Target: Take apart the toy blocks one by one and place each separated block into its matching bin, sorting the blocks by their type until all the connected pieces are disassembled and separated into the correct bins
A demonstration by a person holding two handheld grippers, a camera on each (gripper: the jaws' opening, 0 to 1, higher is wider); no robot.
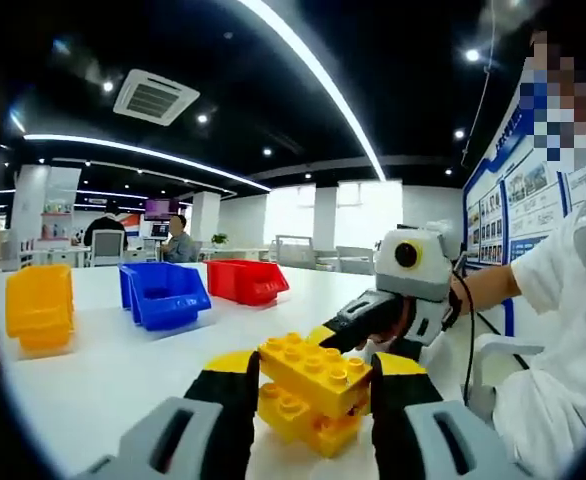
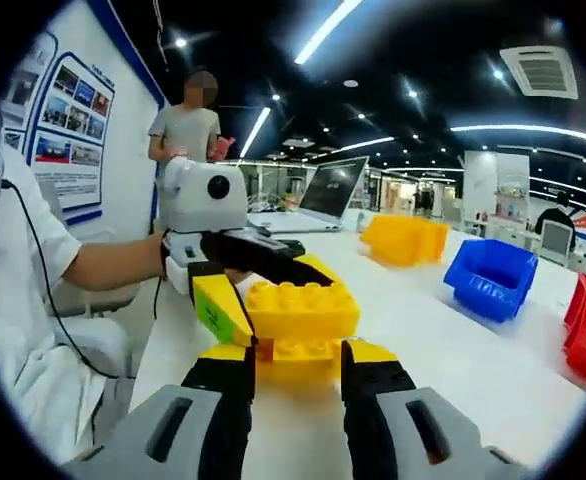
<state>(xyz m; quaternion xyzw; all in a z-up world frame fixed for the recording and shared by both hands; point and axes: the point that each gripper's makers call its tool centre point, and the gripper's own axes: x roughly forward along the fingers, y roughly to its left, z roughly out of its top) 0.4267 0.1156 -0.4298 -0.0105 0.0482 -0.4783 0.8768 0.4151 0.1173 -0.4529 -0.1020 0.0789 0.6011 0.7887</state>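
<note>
A stack of yellow studded blocks (image 1: 311, 385) hangs just above the white table (image 1: 113, 370), one block sitting crosswise on another. My left gripper (image 1: 314, 372) is shut on the stack from both sides. My right gripper (image 1: 345, 328) reaches in from the right and clamps the far end of the top block. In the right gripper view my right gripper (image 2: 298, 352) is shut on the yellow blocks (image 2: 301, 312), and the left gripper (image 2: 263, 265) lies over their top left. A lime-green piece (image 2: 218, 308) sits against their left end; I cannot tell what it is.
A yellow bin (image 1: 38, 305), a blue bin (image 1: 163, 293) and a red bin (image 1: 245, 280) stand in a row further along the table. An open laptop (image 2: 328, 190) sits at the far end, with a person (image 2: 188, 125) standing behind it.
</note>
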